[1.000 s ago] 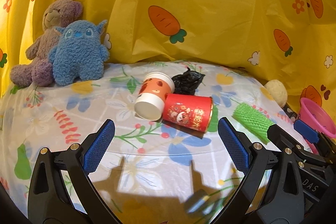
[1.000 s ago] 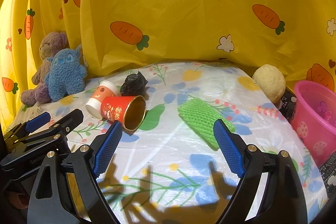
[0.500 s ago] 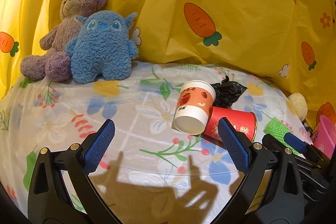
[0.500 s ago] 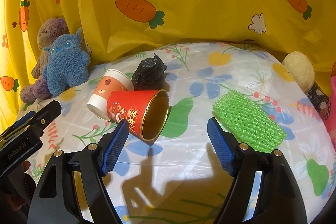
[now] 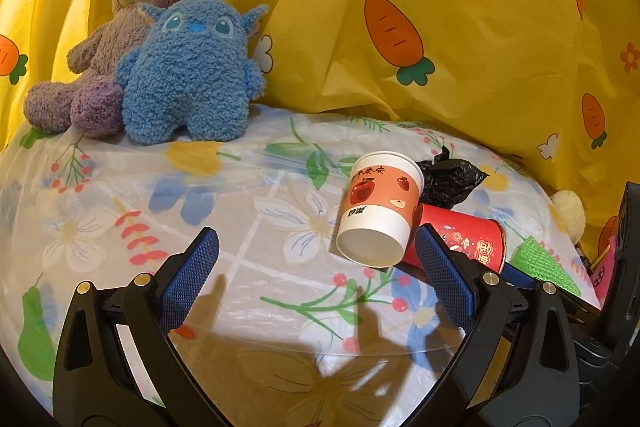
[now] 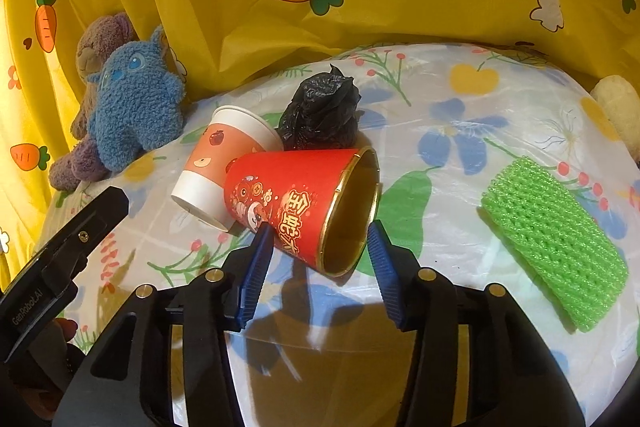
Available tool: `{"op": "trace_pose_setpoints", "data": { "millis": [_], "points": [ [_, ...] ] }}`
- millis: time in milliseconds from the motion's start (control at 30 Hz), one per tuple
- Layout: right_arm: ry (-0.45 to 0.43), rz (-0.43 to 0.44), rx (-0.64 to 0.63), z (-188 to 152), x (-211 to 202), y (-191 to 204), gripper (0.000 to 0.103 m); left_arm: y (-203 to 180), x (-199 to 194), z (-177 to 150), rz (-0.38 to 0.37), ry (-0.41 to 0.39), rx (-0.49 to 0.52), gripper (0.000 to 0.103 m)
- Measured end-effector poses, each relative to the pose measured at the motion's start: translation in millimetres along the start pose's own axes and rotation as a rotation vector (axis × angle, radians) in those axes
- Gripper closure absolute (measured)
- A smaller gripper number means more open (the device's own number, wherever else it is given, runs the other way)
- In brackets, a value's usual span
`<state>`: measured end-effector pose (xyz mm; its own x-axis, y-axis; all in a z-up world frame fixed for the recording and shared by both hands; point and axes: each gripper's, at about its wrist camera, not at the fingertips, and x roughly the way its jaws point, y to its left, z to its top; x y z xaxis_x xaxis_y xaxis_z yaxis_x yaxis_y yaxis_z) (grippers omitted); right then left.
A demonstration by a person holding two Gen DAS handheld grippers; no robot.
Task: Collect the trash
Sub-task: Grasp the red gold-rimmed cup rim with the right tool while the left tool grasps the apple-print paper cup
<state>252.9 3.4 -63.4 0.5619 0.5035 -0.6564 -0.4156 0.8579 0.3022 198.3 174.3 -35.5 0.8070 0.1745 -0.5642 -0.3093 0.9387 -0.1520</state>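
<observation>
Count: two paper cups, both on their sides on the flowered surface (image 6: 460, 247), touching each other. Red cup (image 6: 304, 203) has its gold-lined mouth toward the right camera; white cup (image 5: 380, 207) has its base toward the left camera. One crumpled black bag (image 6: 320, 115) just behind both cups. One green foam net (image 6: 556, 239) well apart, to the right. Two plush toys at the back: blue (image 5: 188, 71) in front of purple (image 5: 120, 39).

Right hand-held gripper (image 6: 318, 239): jaws part-closed, one either side of the red cup's rim end; whether the pads touch it cannot be told. Left hand-held gripper (image 5: 316, 255): released, jaws wide, white cup just ahead of its right finger.

Right view only: red cup's interior and the net's full length. Left view only: white cup's base, a pink edge at far right.
</observation>
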Motion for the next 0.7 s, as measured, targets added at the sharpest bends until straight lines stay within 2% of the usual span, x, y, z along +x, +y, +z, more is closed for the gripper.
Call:
{"op": "trace_pose_setpoints", "data": {
  "millis": [133,200,267,300,700],
  "points": [
    [0.006,0.041,-0.019,-0.7,3.2,3.5,0.079,-2.1,2.9,-1.6,-0.015,0.003,0.009,0.006],
    [0.004,0.066,-0.022,-1.2,2.5,4.2,0.085,-4.1,2.7,-2.2,-0.022,0.0,0.019,0.006],
    [-0.002,0.083,-0.031,-2.0,-0.1,5.4,0.097,-5.6,2.3,-2.7,-0.028,-0.003,0.027,0.006],
    [-0.007,0.086,-0.036,-2.5,-2.4,5.8,0.099,-6.7,2.4,-3.0,-0.03,-0.003,0.032,0.006],
    [-0.123,0.077,-0.025,-13.6,-54.8,-14.8,0.099,-33.4,16.8,-1.0,-0.079,0.03,0.124,0.006]
  ]
}}
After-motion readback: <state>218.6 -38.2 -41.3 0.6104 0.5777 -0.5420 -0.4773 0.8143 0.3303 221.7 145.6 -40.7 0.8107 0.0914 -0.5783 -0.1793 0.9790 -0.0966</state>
